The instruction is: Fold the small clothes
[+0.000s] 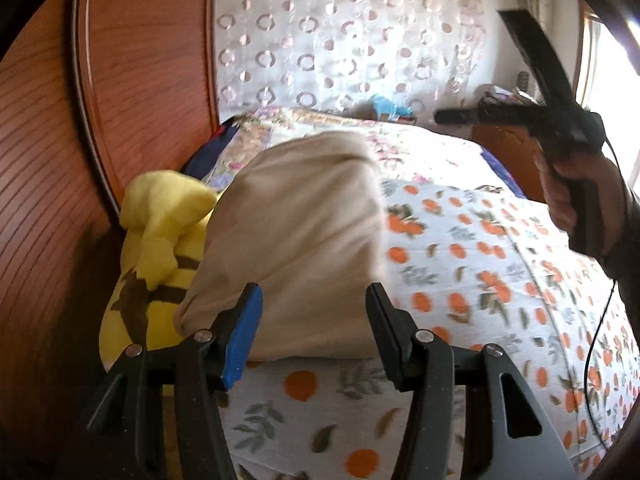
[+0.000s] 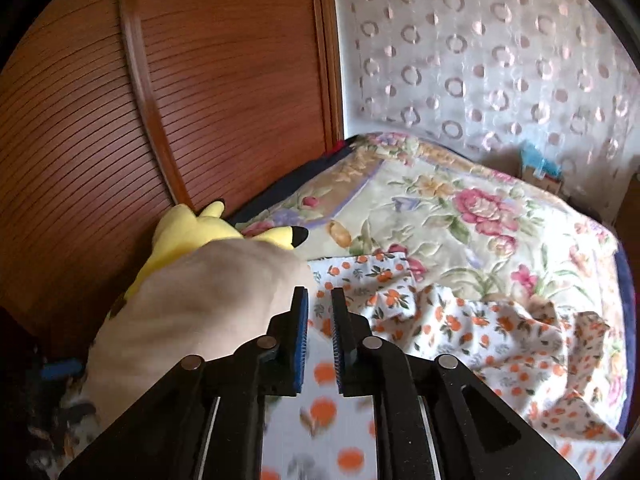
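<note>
A beige garment lies bunched on the bed, partly over a yellow plush toy. My left gripper is open, its fingers either side of the garment's near edge, touching nothing clearly. The right gripper shows in the left wrist view, held in a hand high at the right. In the right wrist view the right gripper has its jaws nearly closed with a narrow gap and nothing between them; the beige garment is just to its left.
An orange-print white cloth covers the near bed; it is rumpled in the right wrist view. A floral quilt lies behind. A wooden slatted wardrobe stands at the left and a patterned curtain behind.
</note>
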Motion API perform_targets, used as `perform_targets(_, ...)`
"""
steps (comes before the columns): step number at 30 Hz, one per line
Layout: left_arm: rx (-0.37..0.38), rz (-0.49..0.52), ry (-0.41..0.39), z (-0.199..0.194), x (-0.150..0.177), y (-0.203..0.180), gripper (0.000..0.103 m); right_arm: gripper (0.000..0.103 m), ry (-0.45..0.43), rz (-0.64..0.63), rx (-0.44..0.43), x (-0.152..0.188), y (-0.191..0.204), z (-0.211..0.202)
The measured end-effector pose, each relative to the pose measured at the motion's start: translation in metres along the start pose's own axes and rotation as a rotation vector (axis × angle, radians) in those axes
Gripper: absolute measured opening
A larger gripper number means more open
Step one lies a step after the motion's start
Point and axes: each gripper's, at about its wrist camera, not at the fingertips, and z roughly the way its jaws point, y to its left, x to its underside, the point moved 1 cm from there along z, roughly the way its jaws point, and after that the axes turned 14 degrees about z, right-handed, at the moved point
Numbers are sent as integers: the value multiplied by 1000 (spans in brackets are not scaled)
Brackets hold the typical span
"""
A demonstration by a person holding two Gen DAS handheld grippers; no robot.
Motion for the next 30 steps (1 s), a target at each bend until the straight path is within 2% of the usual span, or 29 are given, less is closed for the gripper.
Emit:
perform_targets(4, 16, 29, -47, -20, -9, -23, 55, 21, -34, -19, 21, 42, 1, -57)
perform_targets(6, 35, 39, -68, -27, -13, -33, 57, 32, -50, -12, 26, 61, -2, -83)
perform_targets(7, 48, 45, -81, -32, -15, -39, 59, 46, -61, -3, 30, 70, -4, -96)
perform_targets(8, 58, 52, -92, -35, -16, -45, 67, 56, -73, 10, 31, 80, -3, -113)
perform_targets(9, 65, 59, -103, -39, -17, -51, 78, 59, -83, 23, 34, 89, -5, -126)
perform_targets(14, 100, 99, -147, -60, -23, -86, 96, 75, -149, 86, 71, 133, -14, -192)
perform_targets(17, 101, 114, -178, -72, -24, -104, 102, 81, -190, 123, 113, 157, -18, -225)
perform_targets(20, 116, 119, -202, -82, -25, -120, 102, 84, -235, 162, 153, 177, -21, -255)
perform_targets(27, 107, 131, -267, -112, -33, -146, 102, 85, -348, 224, 234, 205, -11, -323)
perform_targets(30, 69, 146, -286, -122, -39, -154, 102, 85, -386, 237, 252, 213, -5, -339)
